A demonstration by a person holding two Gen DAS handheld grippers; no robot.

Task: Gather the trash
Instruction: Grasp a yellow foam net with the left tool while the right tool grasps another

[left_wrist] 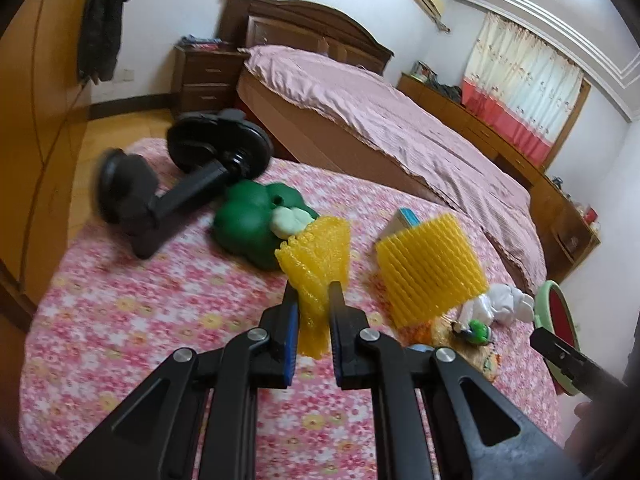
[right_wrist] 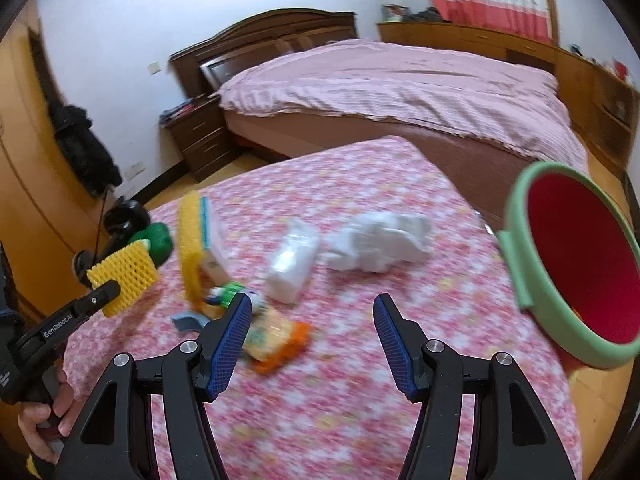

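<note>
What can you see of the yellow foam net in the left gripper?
The foam net is a yellow mesh sleeve of soft-looking foam, squashed where the left gripper pinches its lower part, its upper end flaring open. It is held up off the floral cover, roughly upright. In the right wrist view it shows as a flat yellow lattice at the gripper's tip. Only the gripper's pads seem to touch it.

right gripper (right_wrist: pixel 312 340) gapes above floral cloth (right_wrist: pixel 360 420); left gripper (right_wrist: pixel 106 292) pinches yellow foam net (right_wrist: pixel 126 274).
</note>
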